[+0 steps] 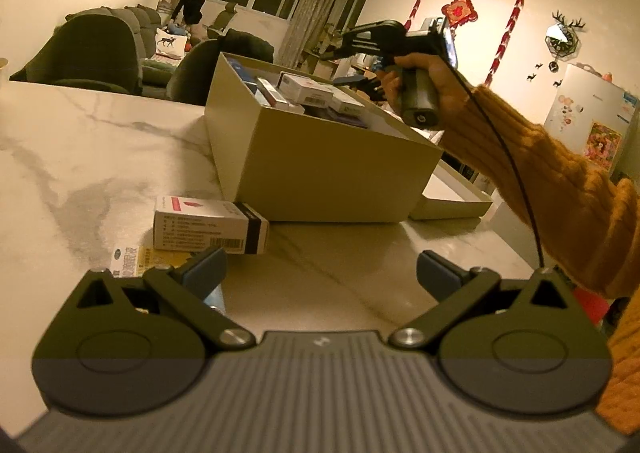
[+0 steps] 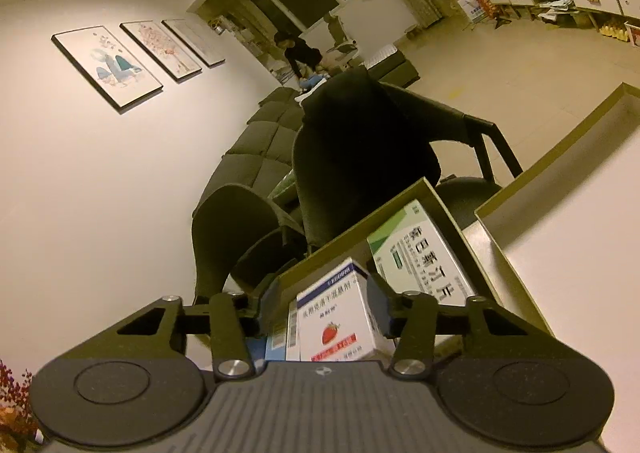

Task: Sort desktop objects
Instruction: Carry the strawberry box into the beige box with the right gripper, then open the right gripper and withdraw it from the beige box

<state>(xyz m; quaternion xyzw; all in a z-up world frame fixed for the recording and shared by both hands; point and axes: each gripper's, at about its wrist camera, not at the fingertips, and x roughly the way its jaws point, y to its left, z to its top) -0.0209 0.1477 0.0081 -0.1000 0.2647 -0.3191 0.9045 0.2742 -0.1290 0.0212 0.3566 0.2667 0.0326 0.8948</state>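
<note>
My left gripper (image 1: 320,269) stands open low over the marble table (image 1: 80,157), nothing between its fingers. Just ahead of its left finger lies a white medicine box with a red mark (image 1: 208,227), resting partly on a flat yellow-white packet (image 1: 132,259). Behind them stands a beige carton (image 1: 320,173) filled with several medicine boxes. A hand in an orange sleeve (image 1: 552,173) holds my right gripper (image 1: 336,49) above the carton. In the right wrist view the right gripper (image 2: 325,305) is open; a white box with a strawberry (image 2: 340,325) and a green-white box (image 2: 424,265) lie in the carton below it.
The carton's lid (image 1: 452,201) lies to the right of the carton. Dark chairs (image 1: 96,53) stand at the table's far edge, with a sofa (image 2: 264,133) behind. A person (image 1: 192,1) bends by the windows. A white fridge (image 1: 592,113) stands at the right.
</note>
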